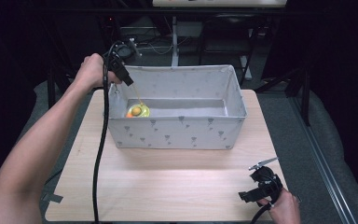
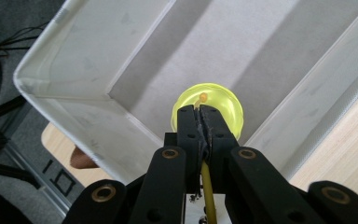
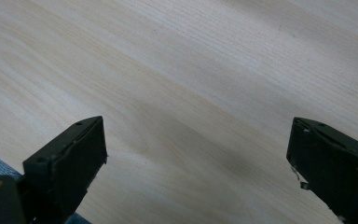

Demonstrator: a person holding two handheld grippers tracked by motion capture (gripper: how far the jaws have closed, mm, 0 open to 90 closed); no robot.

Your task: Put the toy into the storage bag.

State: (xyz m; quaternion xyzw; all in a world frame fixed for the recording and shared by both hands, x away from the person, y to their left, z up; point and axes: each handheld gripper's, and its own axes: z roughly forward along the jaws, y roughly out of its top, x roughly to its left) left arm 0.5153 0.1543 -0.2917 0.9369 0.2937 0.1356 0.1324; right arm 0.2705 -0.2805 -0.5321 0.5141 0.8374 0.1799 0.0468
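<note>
A pale wooden tabletop (image 1: pixel 168 182) carries a grey fabric bin (image 1: pixel 177 133); the left hand-held gripper (image 2: pixel 200 112) pinches a string, dangling a yellow yo-yo (image 1: pixel 138 111) inside the bin's left end; the right hand-held gripper (image 3: pixel 196 154) gapes near-right

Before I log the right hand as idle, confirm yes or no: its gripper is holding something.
No: the right gripper has its jaws spread wide apart over the bare wooden table, with nothing between them.
</note>
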